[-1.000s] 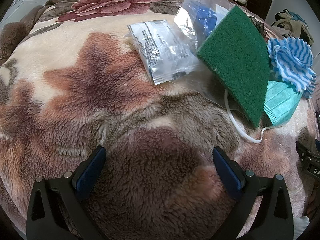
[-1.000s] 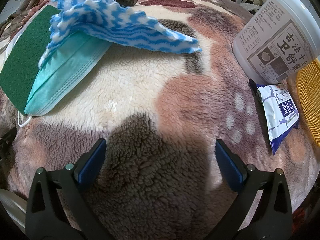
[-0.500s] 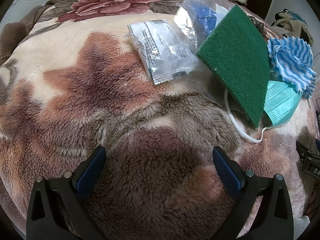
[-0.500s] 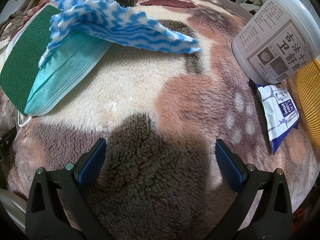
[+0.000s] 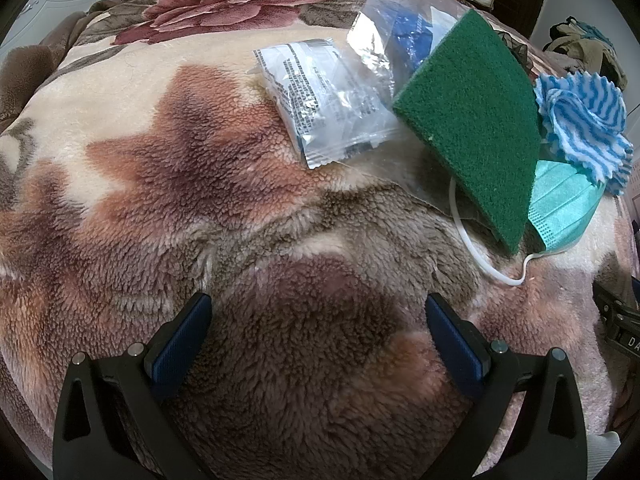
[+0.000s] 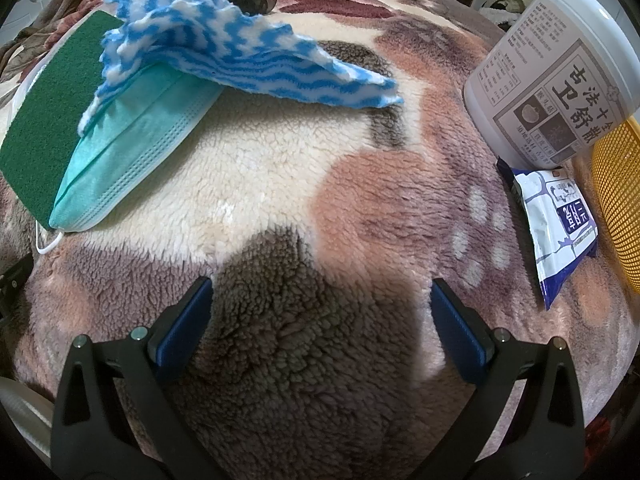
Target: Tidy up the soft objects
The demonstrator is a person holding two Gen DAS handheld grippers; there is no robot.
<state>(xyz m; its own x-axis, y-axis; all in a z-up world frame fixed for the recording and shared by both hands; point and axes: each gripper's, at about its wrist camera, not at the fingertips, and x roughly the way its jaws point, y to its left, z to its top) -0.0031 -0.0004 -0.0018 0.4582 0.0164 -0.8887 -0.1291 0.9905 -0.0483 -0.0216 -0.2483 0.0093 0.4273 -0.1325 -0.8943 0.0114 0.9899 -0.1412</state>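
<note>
The soft things are lying in one overlapping heap on the floral fleece blanket (image 6: 280,168): the blue-striped cloth (image 6: 248,56) is draping over the teal face mask (image 6: 132,148), which is leaning against the green scouring pad (image 5: 476,128), with two clear packets (image 5: 328,100) just beside it. The right gripper (image 6: 320,312) is hovering near the heap with fingers spread and holding nothing; the left gripper (image 5: 318,328) is likewise gaping and empty. Taking the topmost cloth first by its free pointed corner looks wisest, lifting gently so the mask beneath isn't dragging along, probably toward the yellow basket (image 6: 616,200) beside the white tub (image 6: 552,68).
</note>
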